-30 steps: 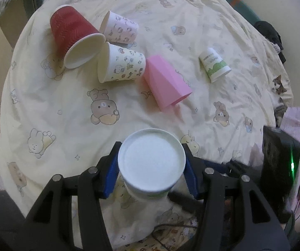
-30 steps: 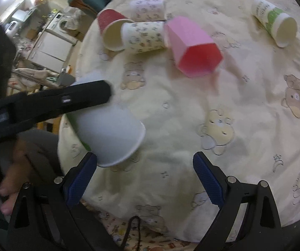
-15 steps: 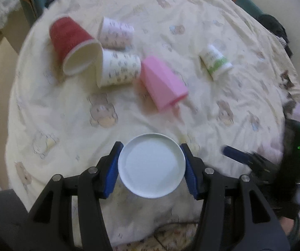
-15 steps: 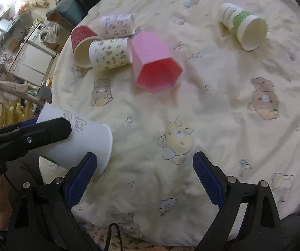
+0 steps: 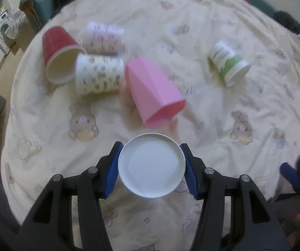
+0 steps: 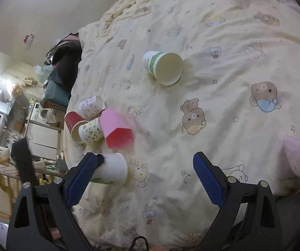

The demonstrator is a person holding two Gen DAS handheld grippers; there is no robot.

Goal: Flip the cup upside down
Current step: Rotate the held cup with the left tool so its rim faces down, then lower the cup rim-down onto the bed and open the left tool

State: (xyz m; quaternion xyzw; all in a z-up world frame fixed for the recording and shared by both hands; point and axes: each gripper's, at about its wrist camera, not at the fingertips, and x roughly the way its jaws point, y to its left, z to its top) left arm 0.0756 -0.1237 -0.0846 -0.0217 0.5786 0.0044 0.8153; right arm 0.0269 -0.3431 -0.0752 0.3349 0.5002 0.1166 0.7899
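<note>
Across the whole frame, bedding: pale yellow bear-print blanket (image 5: 223, 67) fills both views, pretty rumpled, and everything else sits on it.

Left gripper (image 5: 151, 168): bottom centre of the left wrist view, both blue pads pressed tight against the sides of the white cup, so it's clamped on it.

Right gripper (image 6: 144, 176): bottom of the right wrist view, blue pads spread wide apart with only blanket between them, holding nothing.

White cup (image 5: 151, 168): sits right between the left gripper's pads, its flat round end facing straight at the camera. From the right wrist view the same cup (image 6: 113, 168) shows at lower left, lying roughly sideways just past that view's left pad; can't tell if it touches the blanket.

Pink cup (image 5: 152, 87): middle of the left view, on its side, open end toward lower right, just above the held cup.

Red cup (image 5: 59, 53): upper left, on its side, cream inside showing.

Patterned cup (image 5: 98, 74): on its side, wedged between the red and pink ones, touching the red rim.

Second patterned cup (image 5: 104, 38): right behind those, blurry.

Green-and-white cup (image 5: 228, 62): right side of the left view, on its side, well apart from the cluster.
</note>
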